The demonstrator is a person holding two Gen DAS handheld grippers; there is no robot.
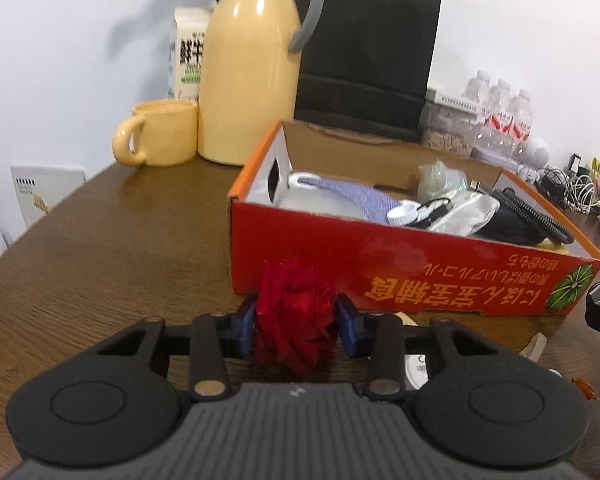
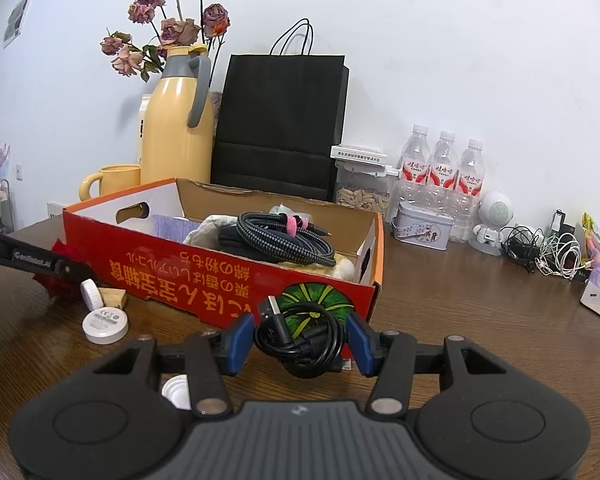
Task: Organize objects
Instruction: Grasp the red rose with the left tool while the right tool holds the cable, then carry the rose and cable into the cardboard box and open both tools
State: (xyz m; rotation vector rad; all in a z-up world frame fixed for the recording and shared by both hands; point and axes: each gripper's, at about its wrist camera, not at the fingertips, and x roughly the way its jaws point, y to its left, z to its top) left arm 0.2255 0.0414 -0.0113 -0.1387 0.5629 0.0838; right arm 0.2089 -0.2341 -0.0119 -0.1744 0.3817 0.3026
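My left gripper (image 1: 296,322) is shut on a dried red rose head (image 1: 294,316), held just in front of the red cardboard box (image 1: 380,256). My right gripper (image 2: 300,338) is shut on a coiled black USB cable (image 2: 300,336), in front of the box's near right corner (image 2: 220,280). The box holds a braided cable (image 2: 284,240), a cloth, a white cap and a silver pouch. In the right wrist view the left gripper (image 2: 56,266) reaches in from the left with the rose.
A white round puck (image 2: 105,322), a white cap (image 2: 91,292) and a wooden block (image 2: 114,298) lie before the box. Behind it stand a yellow thermos (image 2: 176,136), yellow mug (image 1: 160,134), black paper bag (image 2: 280,128), water bottles (image 2: 440,168), tin (image 2: 420,230) and tangled cables (image 2: 548,252).
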